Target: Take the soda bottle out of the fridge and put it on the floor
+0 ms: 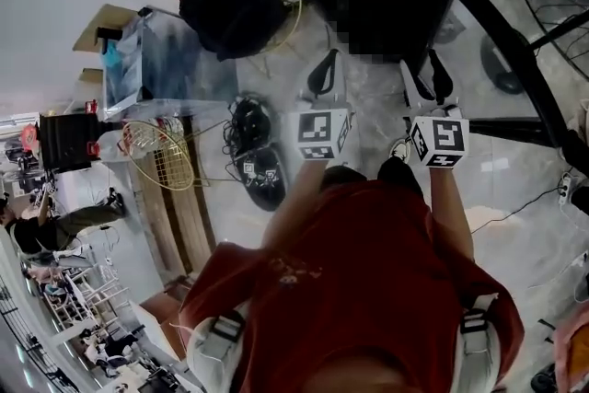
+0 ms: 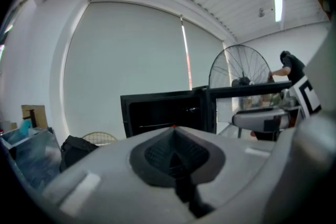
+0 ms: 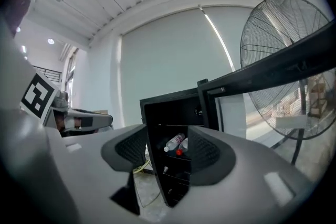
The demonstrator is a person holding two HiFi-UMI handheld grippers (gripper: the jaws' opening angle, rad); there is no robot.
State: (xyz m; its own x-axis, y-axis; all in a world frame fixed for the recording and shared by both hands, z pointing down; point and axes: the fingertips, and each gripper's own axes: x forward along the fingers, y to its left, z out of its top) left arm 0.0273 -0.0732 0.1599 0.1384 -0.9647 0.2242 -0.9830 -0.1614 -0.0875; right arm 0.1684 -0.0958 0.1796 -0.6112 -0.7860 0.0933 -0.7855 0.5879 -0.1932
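1. The floor (image 1: 525, 198) is pale stone. It lies bare in front of me, and that is where the soda bottle has to end up.
2. The fridge (image 3: 157, 113) stands ahead of both grippers. Its door (image 3: 273, 68) is swung wide to my right, so the shelves are open to reach.
3. My right gripper (image 3: 167, 136) points about level, straight into the opening. Its jaws are spread, with nothing between them but the view of the shelves, which are still well apart from the tips.
4. My left gripper (image 2: 173, 136) is beside it with its jaws pressed together and empty. It faces the fridge too, but from there the inside only looks dark.
5. Two bottles lie on their sides on an upper shelf, touching or nearly so. One is a clear bottle (image 3: 175, 142) with a white cap. The other, just behind it, has a red cap, and I take that one for the soda bottle (image 3: 184, 145), though little of it shows.
6. Both caps point out and down toward me, so the long axes run roughly along my reach. I judge the right jaws better lined up. They would have to turn across the bottle or take the neck.
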